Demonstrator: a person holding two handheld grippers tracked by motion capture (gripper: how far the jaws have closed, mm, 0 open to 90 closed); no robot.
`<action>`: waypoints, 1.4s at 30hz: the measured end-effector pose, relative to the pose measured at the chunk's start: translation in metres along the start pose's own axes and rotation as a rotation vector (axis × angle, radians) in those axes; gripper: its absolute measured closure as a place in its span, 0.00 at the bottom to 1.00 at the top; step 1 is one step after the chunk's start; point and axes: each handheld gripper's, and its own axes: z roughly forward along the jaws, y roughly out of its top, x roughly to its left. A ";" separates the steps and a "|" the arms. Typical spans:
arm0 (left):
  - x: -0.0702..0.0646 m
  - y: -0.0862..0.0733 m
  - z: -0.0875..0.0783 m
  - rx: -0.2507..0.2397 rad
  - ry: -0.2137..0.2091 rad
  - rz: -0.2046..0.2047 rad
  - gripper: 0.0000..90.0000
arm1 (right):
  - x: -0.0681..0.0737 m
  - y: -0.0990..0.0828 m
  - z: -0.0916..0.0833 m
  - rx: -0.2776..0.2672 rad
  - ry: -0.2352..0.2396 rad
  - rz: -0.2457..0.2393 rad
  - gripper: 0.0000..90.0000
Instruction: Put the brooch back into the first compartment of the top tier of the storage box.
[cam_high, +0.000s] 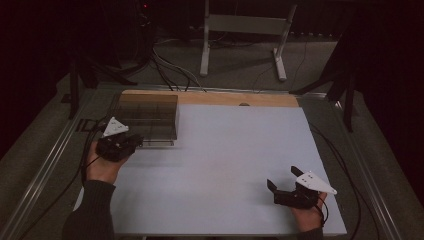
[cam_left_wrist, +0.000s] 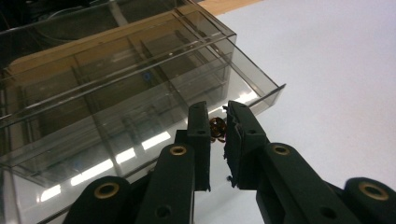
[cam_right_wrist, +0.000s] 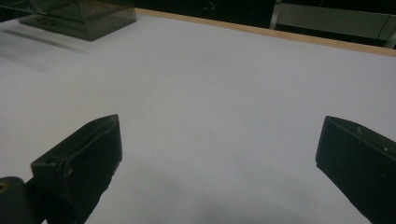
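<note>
A smoke-tinted clear box (cam_high: 150, 116) with several compartments stands at the back left of the white table top (cam_high: 225, 160). My left gripper (cam_high: 136, 141) is at the box's near right corner. In the left gripper view the box (cam_left_wrist: 116, 79) lies just beyond my left gripper (cam_left_wrist: 217, 112), whose jaws are shut on a small brown object (cam_left_wrist: 215, 129) pinched between the pads. My right gripper (cam_high: 281, 177) rests near the table's front right, jaws spread wide. In the right gripper view, my right gripper (cam_right_wrist: 219, 126) has nothing but white table between its jaws.
A wooden strip (cam_high: 240, 99) runs along the table's far edge. Black cables (cam_high: 345, 165) trail off both sides over metal rails. A white metal stand (cam_high: 245, 30) is on the floor behind. The box (cam_right_wrist: 84, 14) shows far off in the right gripper view.
</note>
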 end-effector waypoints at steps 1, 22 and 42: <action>0.001 0.000 -0.001 0.000 0.002 -0.001 0.90 | 0.000 0.000 0.000 0.000 0.000 0.000 0.01; 0.016 0.002 -0.001 -0.003 0.053 -0.021 0.90 | 0.000 0.000 0.000 -0.001 0.000 -0.001 0.01; 0.027 0.005 -0.003 -0.018 0.092 -0.044 0.90 | 0.000 0.000 0.000 0.000 0.000 0.001 0.01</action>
